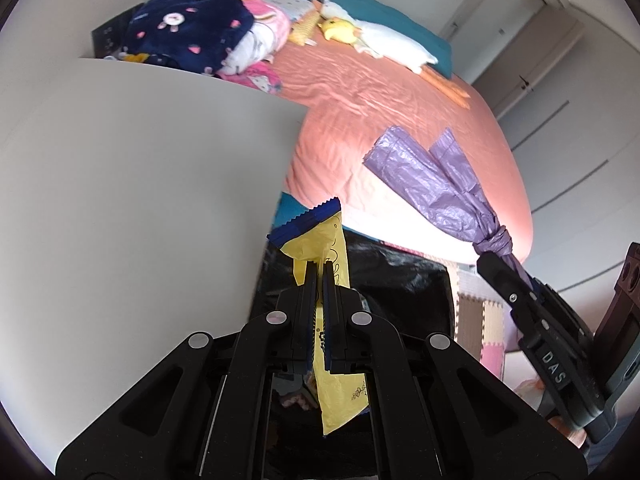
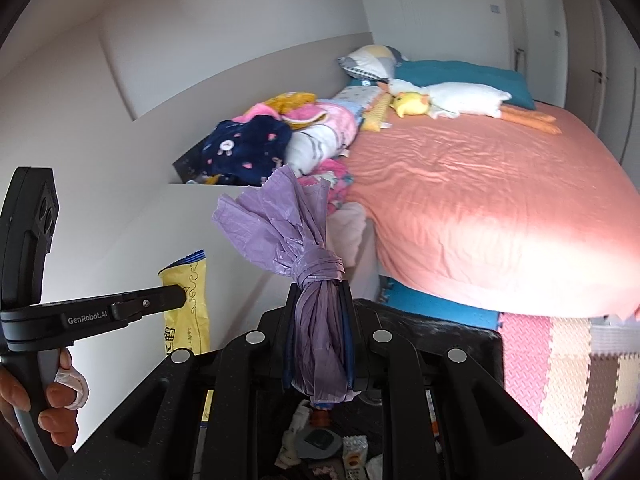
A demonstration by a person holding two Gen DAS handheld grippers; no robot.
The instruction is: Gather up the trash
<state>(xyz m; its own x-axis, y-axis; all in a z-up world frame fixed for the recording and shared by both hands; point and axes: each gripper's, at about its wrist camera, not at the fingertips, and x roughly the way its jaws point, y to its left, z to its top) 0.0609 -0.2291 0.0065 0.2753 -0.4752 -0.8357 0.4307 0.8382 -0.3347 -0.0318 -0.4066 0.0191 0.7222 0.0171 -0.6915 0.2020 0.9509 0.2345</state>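
Observation:
My left gripper (image 1: 319, 266) is shut on a yellow snack wrapper (image 1: 320, 236) with a blue serrated end, which sticks up past the fingertips and hangs down behind them. The right wrist view shows the same wrapper (image 2: 190, 304) at the left, beside the left gripper (image 2: 182, 294). My right gripper (image 2: 320, 286) is shut on the neck of a purple plastic bag (image 2: 280, 220), just below its knot. The left wrist view has that bag (image 1: 436, 176) at the right, held over the bed. A black bin (image 2: 440, 330) with several scraps inside sits under both grippers.
A bed with a salmon sheet (image 2: 480, 184) fills the right, with piled clothes (image 2: 248, 148), a plush duck (image 2: 412, 104) and pillows on it. A white panel (image 1: 140, 184) stands on the left. Coloured foam mats (image 2: 560, 380) cover the floor. A hand (image 2: 56, 400) grips the left handle.

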